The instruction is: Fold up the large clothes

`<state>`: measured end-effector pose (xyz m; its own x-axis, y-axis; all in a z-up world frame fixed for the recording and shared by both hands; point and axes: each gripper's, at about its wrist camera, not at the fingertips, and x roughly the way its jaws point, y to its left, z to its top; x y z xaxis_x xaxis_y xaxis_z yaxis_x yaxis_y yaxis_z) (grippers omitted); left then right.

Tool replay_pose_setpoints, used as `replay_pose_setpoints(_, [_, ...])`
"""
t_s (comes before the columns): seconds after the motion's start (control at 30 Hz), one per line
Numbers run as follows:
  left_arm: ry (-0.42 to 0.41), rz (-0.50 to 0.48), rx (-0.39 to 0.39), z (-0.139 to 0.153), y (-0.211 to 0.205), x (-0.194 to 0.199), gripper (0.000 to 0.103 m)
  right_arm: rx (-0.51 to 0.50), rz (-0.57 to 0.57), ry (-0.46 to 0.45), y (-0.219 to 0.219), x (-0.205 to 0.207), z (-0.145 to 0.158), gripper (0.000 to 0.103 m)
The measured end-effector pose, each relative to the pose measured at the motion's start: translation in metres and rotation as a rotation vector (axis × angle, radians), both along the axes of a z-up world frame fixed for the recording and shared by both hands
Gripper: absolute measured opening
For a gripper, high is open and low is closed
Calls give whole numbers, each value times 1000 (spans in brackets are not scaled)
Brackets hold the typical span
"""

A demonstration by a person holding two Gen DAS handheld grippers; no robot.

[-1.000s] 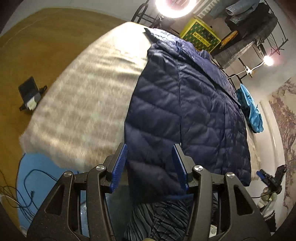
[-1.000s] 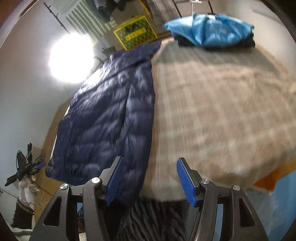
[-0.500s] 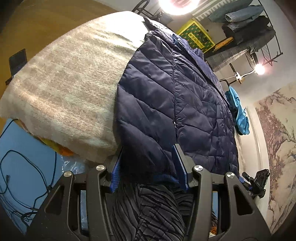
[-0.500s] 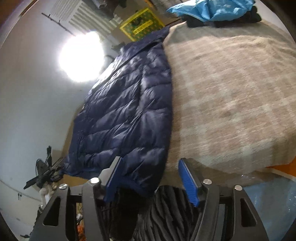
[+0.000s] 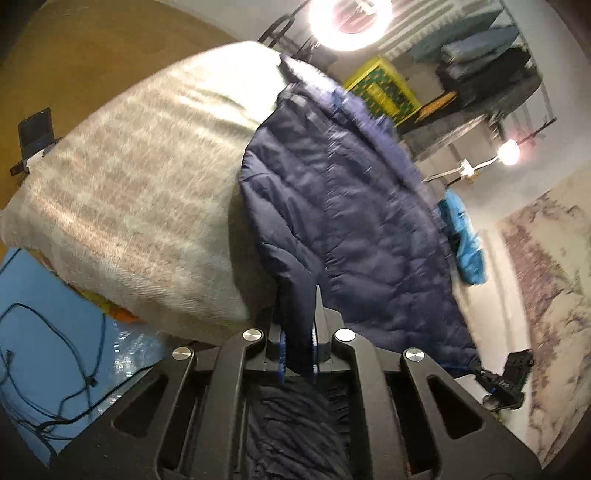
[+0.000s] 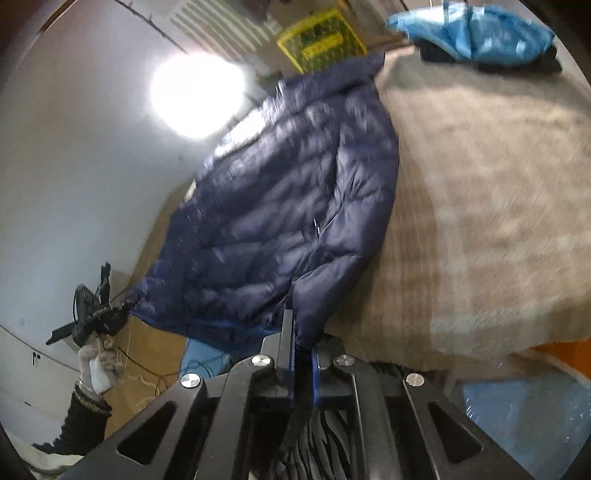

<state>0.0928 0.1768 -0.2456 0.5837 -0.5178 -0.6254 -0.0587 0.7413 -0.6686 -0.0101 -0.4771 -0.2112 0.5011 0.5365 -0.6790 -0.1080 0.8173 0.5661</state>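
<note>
A navy quilted down jacket point(image 5: 351, 206) lies spread lengthwise on a bed with a beige blanket point(image 5: 140, 177). My left gripper point(image 5: 298, 306) is at the near hem corner, its jaws closing and pinching a fold of the navy fabric. In the right wrist view the jacket point(image 6: 288, 206) stretches away along the blanket point(image 6: 480, 203). My right gripper point(image 6: 301, 332) has its jaws closing on the other hem corner, with fabric squeezed between the blue pads. Each view shows the other gripper small at the far hem corner: the right gripper point(image 5: 509, 376) and the left gripper point(image 6: 92, 321), held by a gloved hand.
A folded light-blue garment point(image 6: 476, 33) on dark clothes rests at the bed's far end. Beyond the bed stand a yellow crate point(image 5: 384, 88), a bright ring light point(image 5: 351, 18) and a clothes rack point(image 5: 480, 55). Black cables point(image 5: 55, 350) trail over a blue floor mat.
Both grippers stood open around the hem corners before; now both have shut on the fabric. The hem is slightly gathered and lifted at each corner.
</note>
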Motion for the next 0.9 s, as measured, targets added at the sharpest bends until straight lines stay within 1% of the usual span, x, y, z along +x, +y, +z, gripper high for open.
replay_pose_setpoints(0.03, [-22,2,-25,10,2,-4,6,4,-12,-15,-5,-2,9,3])
replay_pose_setpoints(0.1, [-55,4,-44,24,3,-10,6,13,-44,-60,-17,-8,29,3])
replay_pose_setpoints(0.13, [-75,0,-40,32,2,-12,6,23,-68,-88,-24,-11,38,3])
replay_pose_setpoints(0.17, [-86,-4,-31,36,1,-13,6,29,-88,-103,-29,-13,42,3])
replay_pose_setpoints(0.23, [-83,-15,-23,37,-5,-11,6,45,-113,-92,-31,-13,36,3])
replay_pose_setpoints(0.3, [-62,-18,-8,32,-10,-2,5,29,-109,-53,-25,-8,23,3])
replay_pose_setpoints(0.37, [-53,-8,-61,29,-9,7,5,19,-101,-28,-18,-3,18,3])
replay_pose_setpoints(0.43, [-68,5,-100,36,-7,15,5,32,-105,-33,-20,0,25,3])
replay_pose_setpoints(0.53, [-105,9,-95,56,-7,31,5,56,-112,-73,-28,10,49,3])
replay_pose_setpoints(0.63, [-143,15,-86,77,-6,53,5,64,-119,-104,-29,31,69,3])
replay_pose_setpoints(0.7, [-158,15,-84,89,-8,72,5,48,-115,-124,-26,52,82,3])
replay_pose_setpoints(0.77, [-173,14,-64,99,-13,91,5,17,-108,-135,-22,74,92,3])
replay_pose_setpoints(0.87, [-202,1,-3,116,-26,126,5,-8,-108,-146,-19,105,101,3])
replay_pose_setpoints(0.9, [-207,-1,3,120,-28,136,5,-16,-111,-149,-18,116,104,3])
